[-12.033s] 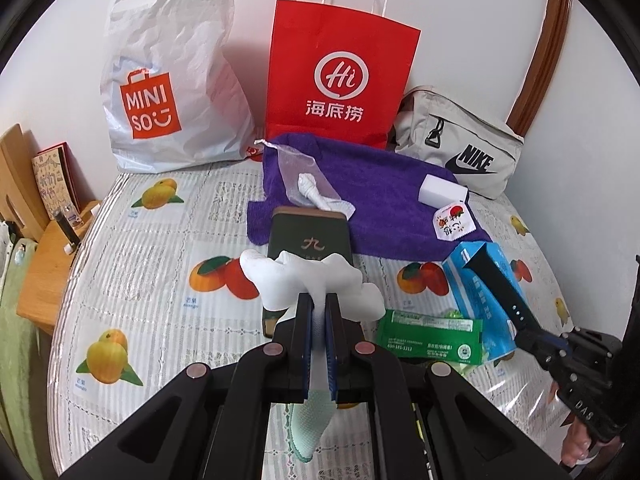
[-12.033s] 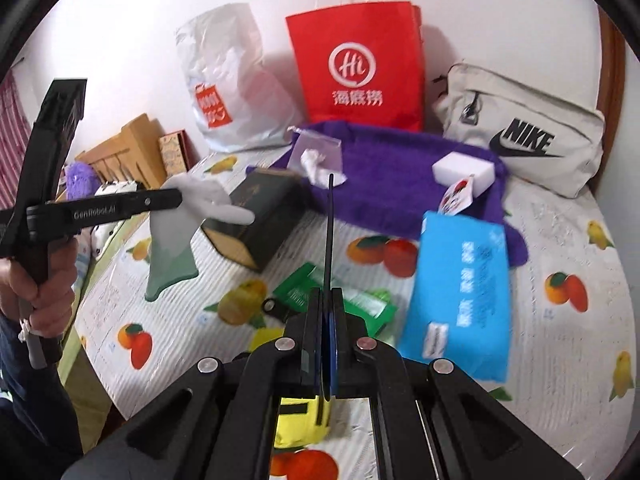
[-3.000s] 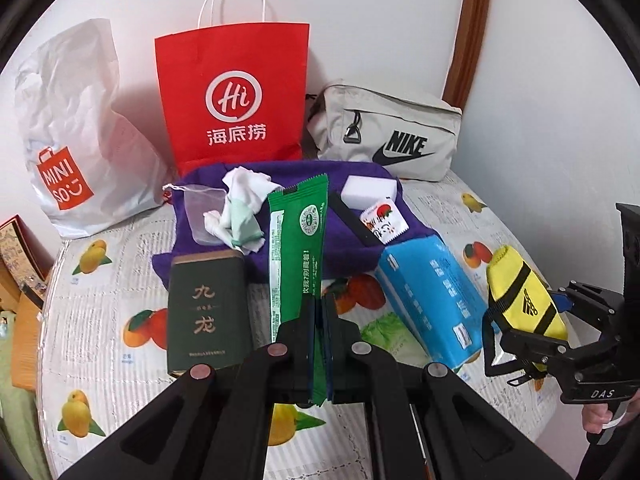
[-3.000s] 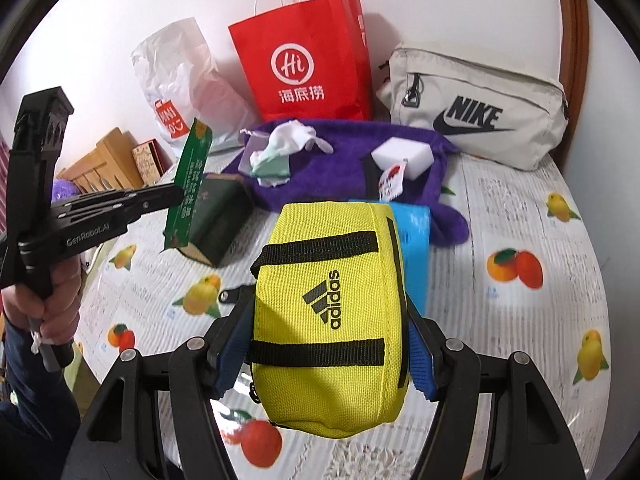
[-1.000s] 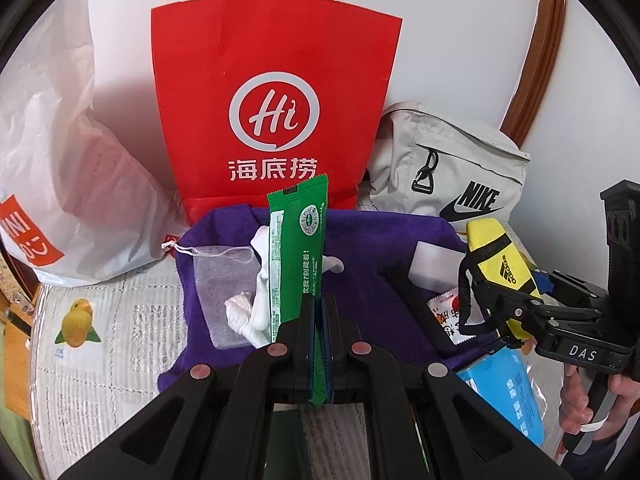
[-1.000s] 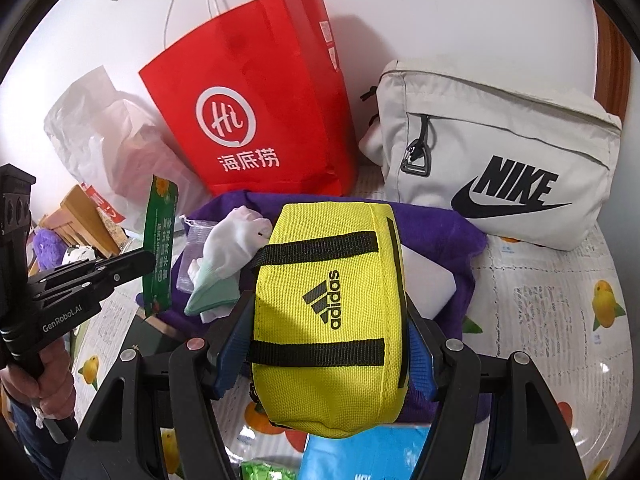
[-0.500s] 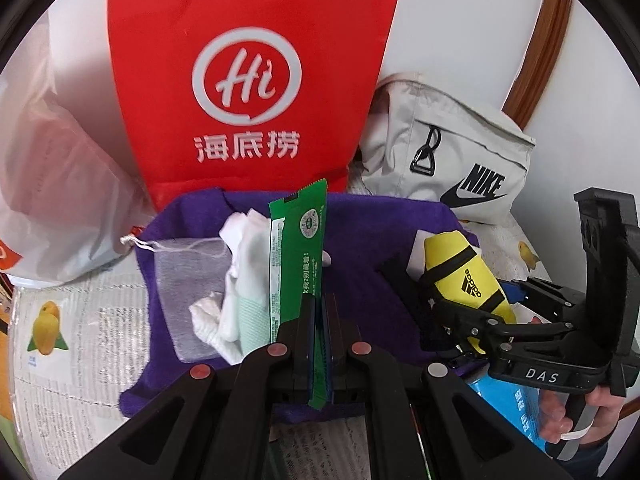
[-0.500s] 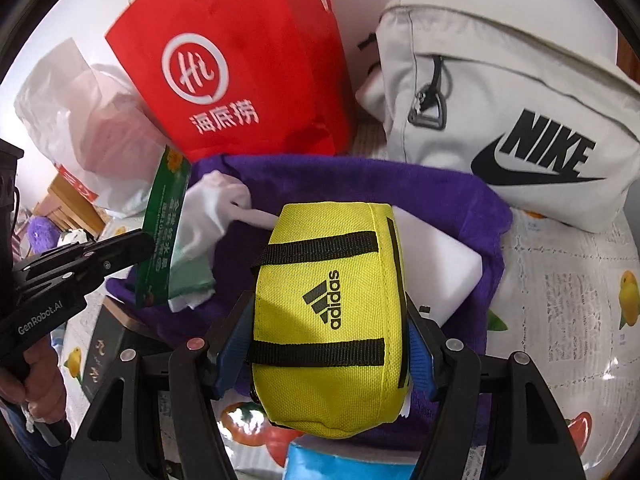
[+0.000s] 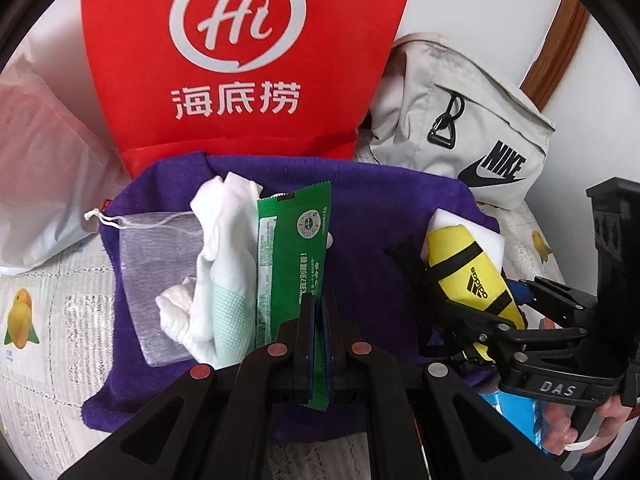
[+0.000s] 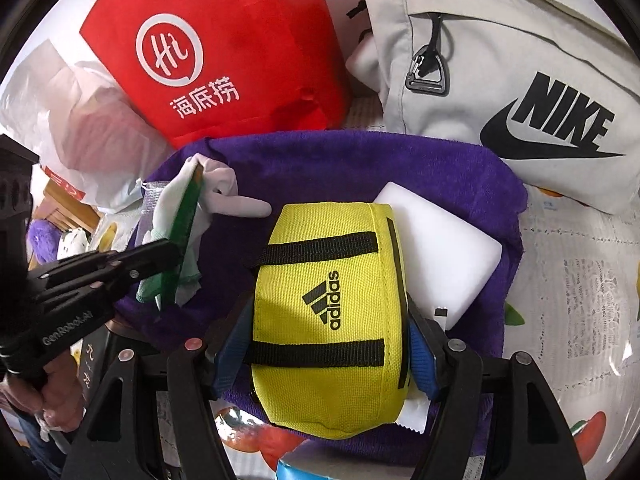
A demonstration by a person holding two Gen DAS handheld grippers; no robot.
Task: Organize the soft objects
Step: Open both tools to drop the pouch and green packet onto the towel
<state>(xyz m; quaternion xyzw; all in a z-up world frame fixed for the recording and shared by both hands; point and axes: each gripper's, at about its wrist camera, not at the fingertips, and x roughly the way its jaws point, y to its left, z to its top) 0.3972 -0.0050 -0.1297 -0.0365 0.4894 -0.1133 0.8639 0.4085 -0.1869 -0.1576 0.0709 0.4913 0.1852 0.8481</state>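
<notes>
A purple towel [image 9: 372,216] [image 10: 352,164] lies spread on the fruit-print table. On it sit a white glove [image 9: 220,248] [image 10: 224,196], a mesh drawstring pouch [image 9: 156,264] and a white sponge block [image 10: 444,252] [image 9: 452,220]. My left gripper [image 9: 319,300] [image 10: 176,248] is shut on a green wipes packet [image 9: 294,248] [image 10: 186,232], held upright over the towel beside the glove. My right gripper [image 10: 328,320] [image 9: 460,304] is shut on a yellow Adidas pouch [image 10: 328,312] [image 9: 468,280], low over the towel's right part, against the sponge.
A red Hi paper bag [image 9: 240,56] [image 10: 216,48] and a grey Nike bag [image 9: 460,120] [image 10: 500,72] stand behind the towel. A white plastic bag [image 9: 44,152] is at left. A blue tissue pack [image 9: 516,412] and a dark box [image 10: 90,364] lie near the front.
Both grippers have moved forward and lower toward the towel. The yellow pouch now sits just above the towel next to the sponge; the green packet is closer to the glove.
</notes>
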